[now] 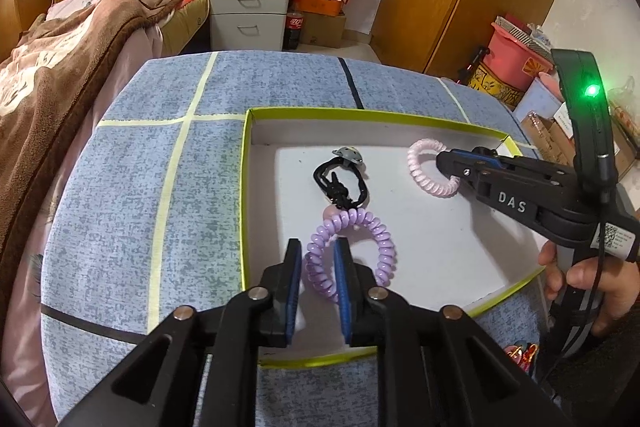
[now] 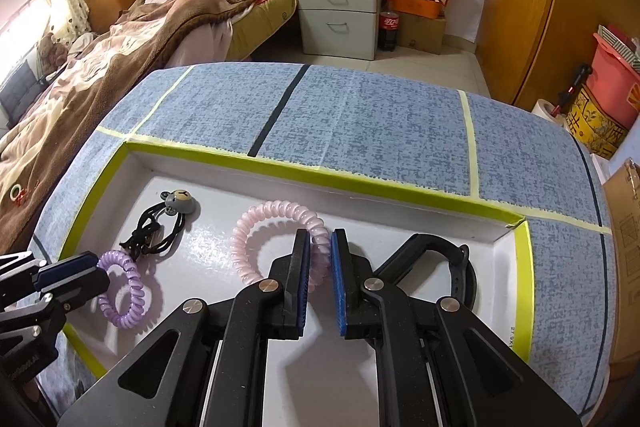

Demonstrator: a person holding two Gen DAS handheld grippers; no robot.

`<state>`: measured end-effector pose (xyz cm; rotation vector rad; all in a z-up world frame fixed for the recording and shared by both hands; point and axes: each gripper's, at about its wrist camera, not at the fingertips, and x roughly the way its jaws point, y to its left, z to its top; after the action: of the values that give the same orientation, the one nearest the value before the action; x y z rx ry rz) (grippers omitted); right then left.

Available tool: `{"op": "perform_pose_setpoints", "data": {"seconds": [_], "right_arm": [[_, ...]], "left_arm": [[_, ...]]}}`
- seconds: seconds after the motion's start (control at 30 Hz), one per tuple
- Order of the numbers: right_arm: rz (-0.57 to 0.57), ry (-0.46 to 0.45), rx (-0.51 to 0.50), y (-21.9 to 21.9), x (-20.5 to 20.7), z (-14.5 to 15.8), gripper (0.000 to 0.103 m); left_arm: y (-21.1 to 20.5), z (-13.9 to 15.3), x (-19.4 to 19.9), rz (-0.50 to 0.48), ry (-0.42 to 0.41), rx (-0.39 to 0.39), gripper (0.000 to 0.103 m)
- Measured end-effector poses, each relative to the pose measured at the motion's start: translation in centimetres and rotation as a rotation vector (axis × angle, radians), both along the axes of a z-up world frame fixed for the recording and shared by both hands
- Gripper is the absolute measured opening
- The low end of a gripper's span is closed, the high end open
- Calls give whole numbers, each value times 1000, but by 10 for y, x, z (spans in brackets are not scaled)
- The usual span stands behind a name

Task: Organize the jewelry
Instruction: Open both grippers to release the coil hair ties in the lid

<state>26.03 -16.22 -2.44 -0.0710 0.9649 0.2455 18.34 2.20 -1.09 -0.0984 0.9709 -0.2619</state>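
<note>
While both coils lie inside the tray [image 1: 245, 187], the left claw [image 1: 317, 247] stands apart astride the purple coil [image 1: 360, 227], and the right claw [image 2: 320, 239] clamps the pink coil [image 2: 256, 223].

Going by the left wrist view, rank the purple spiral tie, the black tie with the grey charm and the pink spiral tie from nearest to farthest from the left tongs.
1. Purple spiral tie: one side lies between the left tongs.
2. Black tie with the grey charm: just beyond, mid-tray.
3. Pink spiral tie: far right, at the right tongs.
</note>
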Motion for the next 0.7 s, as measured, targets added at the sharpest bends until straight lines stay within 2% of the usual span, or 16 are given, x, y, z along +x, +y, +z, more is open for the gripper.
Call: {"op": "perform_pose_setpoints", "data": {"seconds": [0.07, 0.23, 0.57, 0.7], "right_arm": [[3, -1, 4, 0, 0, 0, 14], [5, -9, 12, 1, -2, 3, 19], [-3, -62, 73, -5, -27, 25, 20], [8, -92, 97, -8, -49, 37, 20]], "left_arm": [[-1, 1, 0, -5, -3, 2, 26], [-1, 3, -1, 7, -4, 5, 29], [1, 21, -23, 0, -53, -35, 45], [2, 29, -39, -2, -78, -51, 46]]}}
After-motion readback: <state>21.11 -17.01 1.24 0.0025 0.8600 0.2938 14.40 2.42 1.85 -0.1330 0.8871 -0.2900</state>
